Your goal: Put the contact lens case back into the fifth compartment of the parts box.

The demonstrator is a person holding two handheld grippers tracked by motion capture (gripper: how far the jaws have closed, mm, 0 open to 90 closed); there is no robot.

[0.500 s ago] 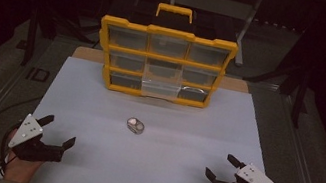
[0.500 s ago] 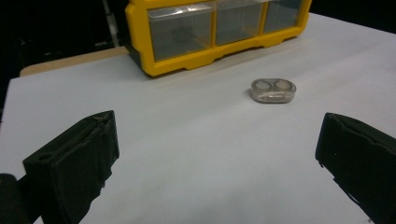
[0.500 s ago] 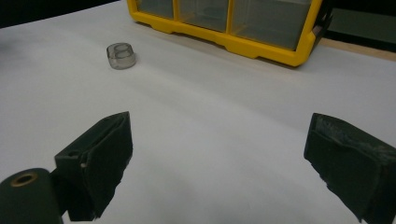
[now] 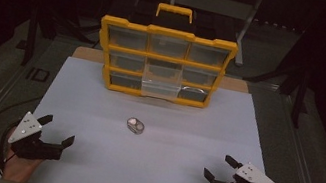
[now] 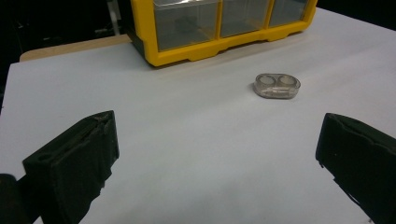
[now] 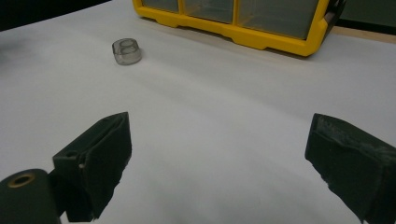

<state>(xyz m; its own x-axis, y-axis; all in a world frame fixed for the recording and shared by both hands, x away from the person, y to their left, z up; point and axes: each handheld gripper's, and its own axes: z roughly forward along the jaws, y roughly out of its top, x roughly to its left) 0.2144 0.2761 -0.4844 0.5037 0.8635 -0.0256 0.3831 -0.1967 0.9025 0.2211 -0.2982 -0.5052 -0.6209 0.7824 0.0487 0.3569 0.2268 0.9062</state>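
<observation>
Table: a white board [image 4: 100, 90] covers the tabletop, and both hands are parked at its near edge.
Left gripper: the left gripper [image 4: 56, 132] sits low at the near left corner, jaws spread wide, nothing between them. In the left gripper view [image 5: 217, 154] there is bare white board between the two black jaws.
Right gripper: the right gripper [image 4: 221, 169] mirrors it at the near right corner, jaws also wide apart and empty. The right gripper view [image 6: 219, 154] shows plain board in the gap.
Small case: a little clear oval case [image 4: 135, 125] with two round wells lies flat near the middle of the board, well apart from both grippers. It shows ahead and to the right in the left gripper view [image 5: 277, 86], ahead and to the left in the right gripper view [image 6: 126, 51].
Organizer: a yellow-framed box [image 4: 164, 64] of clear drawers stands upright at the far edge, beyond the case, black handle on top. One bottom-row drawer [image 4: 160, 87] juts forward from the frame.
</observation>
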